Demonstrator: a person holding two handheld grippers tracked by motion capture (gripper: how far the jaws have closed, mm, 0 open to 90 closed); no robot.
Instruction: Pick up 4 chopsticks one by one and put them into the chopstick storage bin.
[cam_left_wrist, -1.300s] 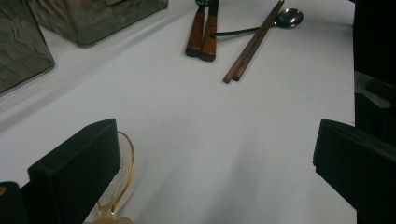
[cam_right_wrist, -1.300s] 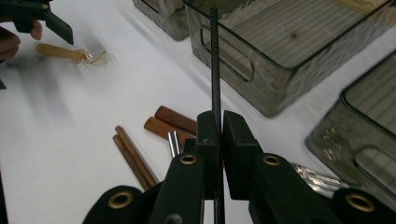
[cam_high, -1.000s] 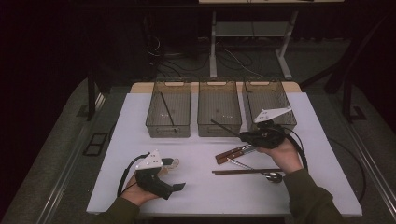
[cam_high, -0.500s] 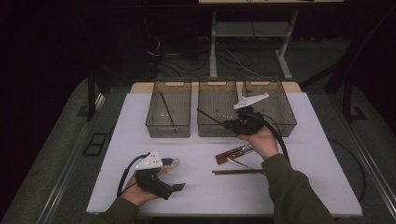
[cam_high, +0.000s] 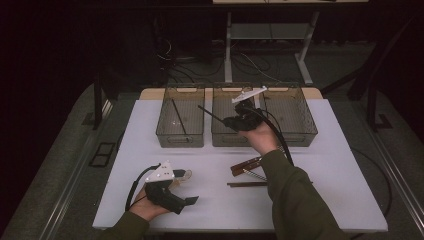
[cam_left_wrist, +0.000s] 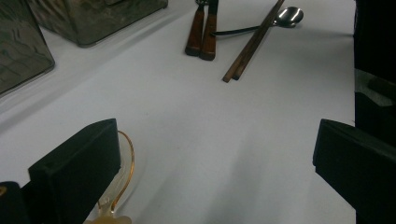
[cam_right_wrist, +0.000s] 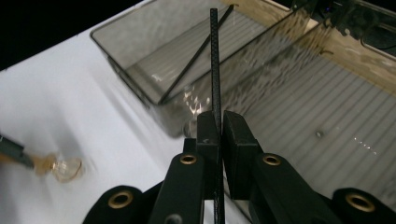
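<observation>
My right gripper (cam_high: 231, 121) hovers over the middle clear bin (cam_high: 227, 139), shut on a thin black chopstick (cam_high: 212, 114) whose tip points toward the left bin (cam_high: 165, 131). In the right gripper view the jaws (cam_right_wrist: 220, 128) pinch the black chopstick (cam_right_wrist: 214, 60), which reaches over the left bin's rim (cam_right_wrist: 121, 60). A second black chopstick (cam_right_wrist: 196, 53) lies in that bin. At the table's front left my left gripper (cam_high: 189, 187) rests open, and a clear amber spoon (cam_left_wrist: 123, 158) lies beside one of its jaws.
Wood-handled utensils (cam_high: 246, 166) and brown chopsticks (cam_high: 247, 184) lie on the white table (cam_high: 325, 195) near the right forearm. A metal spoon (cam_left_wrist: 287, 16) lies with them. A third bin (cam_high: 292, 117) stands at the right, and a dark floor surrounds the table.
My right hand has moved from beside the utensils up and leftward to above the middle bin, carrying the black chopstick. The left gripper has stayed put.
</observation>
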